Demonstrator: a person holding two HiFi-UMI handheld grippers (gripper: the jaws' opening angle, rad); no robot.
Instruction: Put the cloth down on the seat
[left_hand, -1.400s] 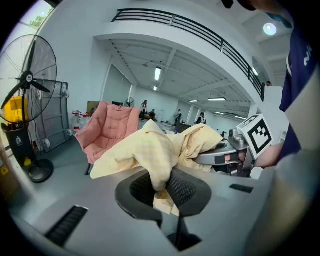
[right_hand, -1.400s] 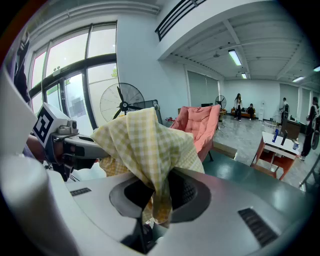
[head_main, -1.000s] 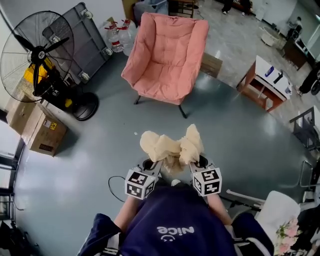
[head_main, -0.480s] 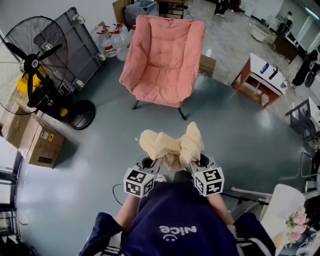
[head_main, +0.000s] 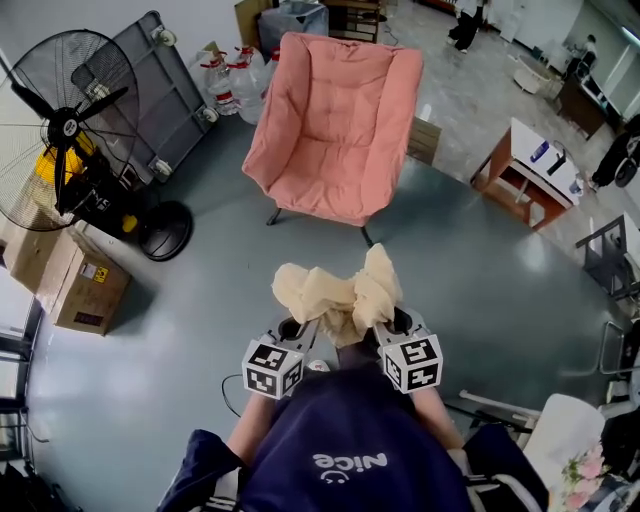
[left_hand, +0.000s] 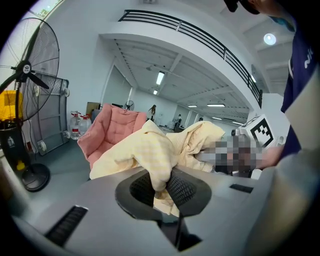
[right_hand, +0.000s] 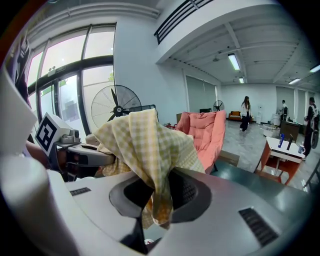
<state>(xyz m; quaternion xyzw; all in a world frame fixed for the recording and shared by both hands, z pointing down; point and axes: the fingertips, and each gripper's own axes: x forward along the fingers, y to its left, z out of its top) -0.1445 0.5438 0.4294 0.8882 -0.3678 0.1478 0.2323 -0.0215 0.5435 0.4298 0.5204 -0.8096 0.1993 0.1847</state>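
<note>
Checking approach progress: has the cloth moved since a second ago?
Yes, slightly: the cloth has edged toward the chair; the gap to its front legs is narrower.

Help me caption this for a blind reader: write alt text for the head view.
The left gripper and right gripper clamp a bunched yellow cloth over grey floor, short of the pink chair. A fan stands left.

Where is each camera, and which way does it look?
Head view: on the person's head, looking down at the pink chair; shows the navy top, left gripper and right gripper.
Left gripper view: on the left gripper, looking along its jaws, shut on the yellow cloth; the navy top at right.
Right gripper view: on the right gripper, jaws shut on the cloth, facing the chair; left gripper at left.
All three share cloth and chair.
</note>
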